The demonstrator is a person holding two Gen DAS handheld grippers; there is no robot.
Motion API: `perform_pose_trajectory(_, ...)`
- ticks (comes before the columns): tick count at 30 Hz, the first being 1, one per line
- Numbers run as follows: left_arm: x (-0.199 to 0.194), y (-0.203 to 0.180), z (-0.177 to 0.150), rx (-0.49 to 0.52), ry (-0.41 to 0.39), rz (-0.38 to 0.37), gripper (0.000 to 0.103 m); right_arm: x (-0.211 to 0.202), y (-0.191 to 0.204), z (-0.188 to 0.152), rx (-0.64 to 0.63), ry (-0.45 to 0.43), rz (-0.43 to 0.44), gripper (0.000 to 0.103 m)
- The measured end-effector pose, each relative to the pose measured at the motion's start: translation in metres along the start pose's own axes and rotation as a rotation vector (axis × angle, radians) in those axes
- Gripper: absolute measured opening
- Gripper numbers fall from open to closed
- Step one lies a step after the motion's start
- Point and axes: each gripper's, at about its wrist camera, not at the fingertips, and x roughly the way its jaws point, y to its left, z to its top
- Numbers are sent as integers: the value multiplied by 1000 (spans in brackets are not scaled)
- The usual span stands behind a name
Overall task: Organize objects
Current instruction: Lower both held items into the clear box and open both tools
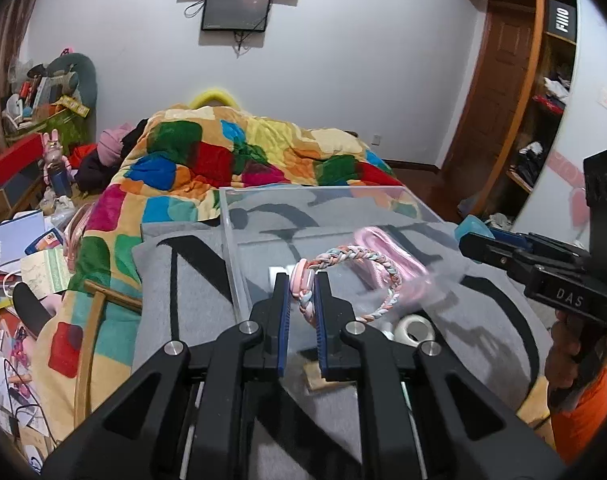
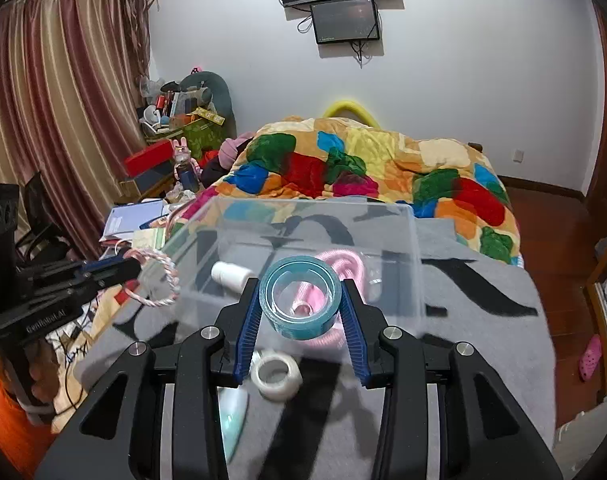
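My left gripper [image 1: 302, 280] is shut on a braided pink, white and blue cord loop [image 1: 367, 276], held just above the near edge of a clear plastic box [image 1: 231, 248] on the grey blanket. The loop also shows in the right wrist view [image 2: 163, 280]. My right gripper [image 2: 301, 292] is shut on a blue tape roll [image 2: 299, 300], held up in front of the box [image 2: 417, 264]. A pink coiled cable [image 2: 345, 264] and a white bottle [image 2: 231, 274] lie in the box. A white tape roll [image 2: 277, 374] lies on the blanket under the right gripper.
The grey blanket [image 1: 183, 292] with black letters covers the near bed; a patchwork quilt [image 1: 223, 152] lies behind. Cluttered papers and boxes [image 1: 19, 240] sit left. A pale green item [image 2: 231, 412] and a small tan block [image 1: 317, 378] lie on the blanket. Wooden wardrobe [image 1: 515, 60] at right.
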Motion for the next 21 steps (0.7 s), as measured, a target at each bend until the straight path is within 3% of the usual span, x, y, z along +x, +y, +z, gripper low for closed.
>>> perform_pose_trajectory(13,47,7,12,-18,60,40,11,66,5,8,6,119,-7,36)
perform_pose_trajectory(21,62,-3,8,29,108,28,11,87,-2,8,10,166,-66,36)
